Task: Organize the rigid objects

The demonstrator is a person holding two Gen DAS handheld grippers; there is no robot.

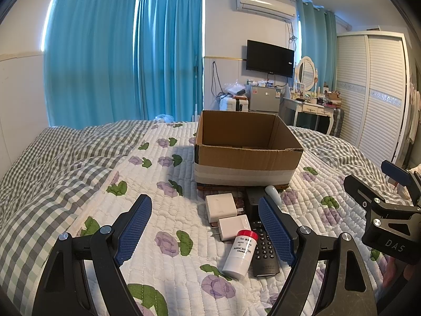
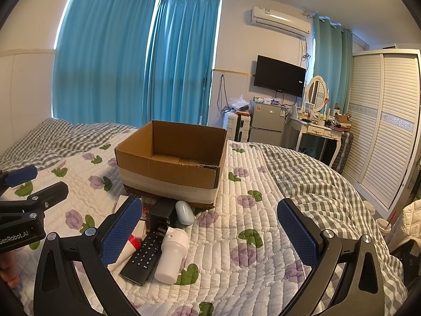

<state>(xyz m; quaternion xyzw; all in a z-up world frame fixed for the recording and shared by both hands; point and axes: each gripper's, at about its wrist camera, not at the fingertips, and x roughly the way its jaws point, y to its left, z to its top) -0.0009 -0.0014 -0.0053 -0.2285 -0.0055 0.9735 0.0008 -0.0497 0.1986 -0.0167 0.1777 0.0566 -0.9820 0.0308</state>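
Observation:
An open, empty cardboard box (image 1: 247, 155) stands on the quilted bed; it also shows in the right wrist view (image 2: 171, 166). In front of it lie two white chargers (image 1: 219, 205), (image 1: 234, 227), a white bottle with a red cap (image 1: 240, 253), a black remote (image 1: 263, 250), a black box (image 1: 254, 200) and a pale oval object (image 2: 184, 212). A white cup (image 2: 173, 254) lies beside the remote (image 2: 146, 256). My left gripper (image 1: 205, 229) is open above the pile. My right gripper (image 2: 210, 230) is open, just right of the pile.
The bed's quilt (image 1: 163, 226) has a checked blanket (image 1: 52, 173) at the left and another (image 2: 315, 181) at the right. A wardrobe (image 2: 384, 121), a dressing table (image 2: 318, 129) and a small fridge (image 2: 265, 123) stand beyond the bed.

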